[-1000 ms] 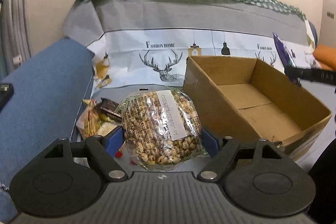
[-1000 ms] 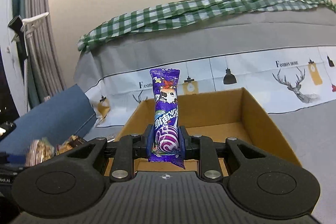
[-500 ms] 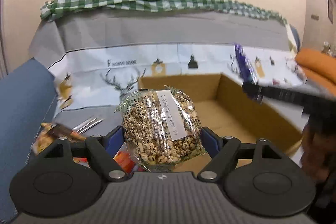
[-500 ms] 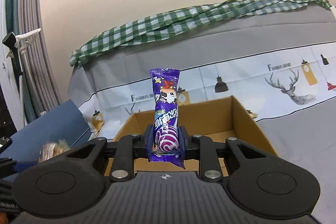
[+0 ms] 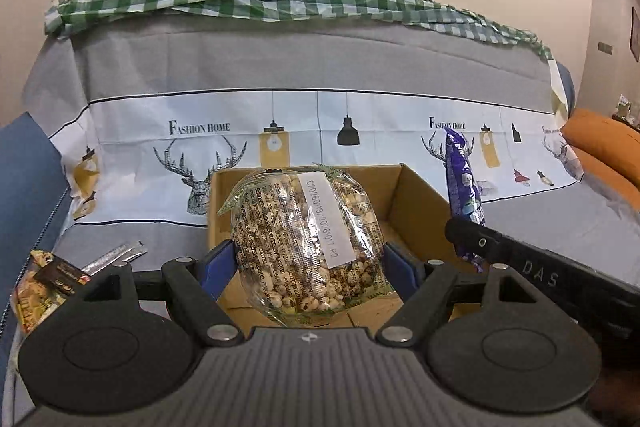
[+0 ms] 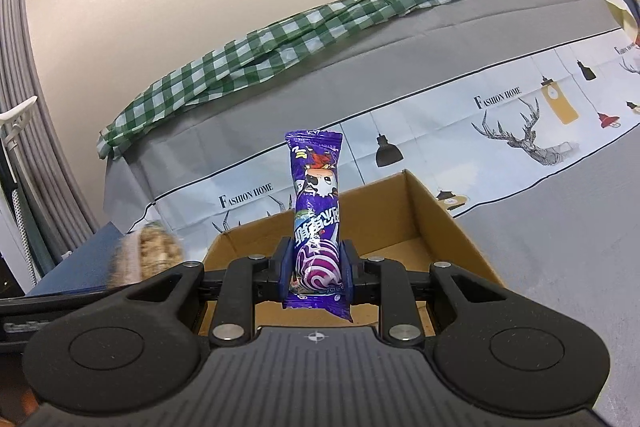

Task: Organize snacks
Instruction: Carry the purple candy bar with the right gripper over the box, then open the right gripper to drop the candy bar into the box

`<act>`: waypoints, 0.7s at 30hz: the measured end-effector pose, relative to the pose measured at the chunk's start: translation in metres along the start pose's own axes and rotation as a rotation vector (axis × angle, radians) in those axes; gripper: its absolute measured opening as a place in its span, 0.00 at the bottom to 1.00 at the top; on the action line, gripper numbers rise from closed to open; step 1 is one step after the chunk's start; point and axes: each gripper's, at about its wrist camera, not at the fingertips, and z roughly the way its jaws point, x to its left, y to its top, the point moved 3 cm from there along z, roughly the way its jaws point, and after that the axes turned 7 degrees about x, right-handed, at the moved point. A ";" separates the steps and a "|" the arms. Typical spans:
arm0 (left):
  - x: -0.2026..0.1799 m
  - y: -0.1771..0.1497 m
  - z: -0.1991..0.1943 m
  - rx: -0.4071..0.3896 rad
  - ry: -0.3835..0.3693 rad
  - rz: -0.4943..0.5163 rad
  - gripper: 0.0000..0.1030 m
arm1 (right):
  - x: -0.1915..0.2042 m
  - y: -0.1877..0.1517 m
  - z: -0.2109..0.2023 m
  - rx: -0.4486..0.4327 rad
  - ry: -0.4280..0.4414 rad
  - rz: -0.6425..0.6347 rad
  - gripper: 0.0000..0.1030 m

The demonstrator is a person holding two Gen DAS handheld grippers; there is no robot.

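Snacks held over a cardboard box [image 5: 416, 199] on a cloth-covered sofa [image 5: 280, 67]

From the left: loose packets [image 5: 36, 283] on the grey cover, the left gripper [image 5: 310, 263] pinching a clear bag of puffed grains [image 5: 308, 243], the right gripper [image 6: 316, 267] clamping an upright purple candy packet [image 6: 316, 215], an orange cushion [image 5: 604, 143].

Both grippers are showing matte black ribbed bodies along the bottom of each frame. The left gripper [image 5: 310, 259] is wearing blue pads [image 5: 216, 265], round discs and silver screws [image 5: 218, 331]. The right gripper [image 6: 316, 267] is repeating this, with a small crosshair mark [image 6: 316, 337] centred below.
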 end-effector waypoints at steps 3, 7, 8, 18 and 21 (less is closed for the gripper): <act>-0.005 0.003 0.006 -0.002 -0.002 0.004 0.80 | 0.000 0.000 0.000 0.000 0.000 0.001 0.25; -0.009 0.006 0.012 -0.004 0.006 0.002 0.80 | -0.001 -0.001 -0.001 -0.004 0.000 0.004 0.25; -0.009 0.007 0.013 -0.006 0.008 -0.001 0.80 | -0.001 -0.001 -0.001 -0.005 0.000 0.004 0.25; -0.009 0.015 0.012 -0.015 0.004 0.007 0.80 | -0.001 -0.001 -0.001 -0.007 -0.011 0.010 0.25; -0.008 0.015 0.008 -0.022 0.007 0.000 0.87 | 0.001 -0.002 0.000 0.000 -0.014 0.006 0.27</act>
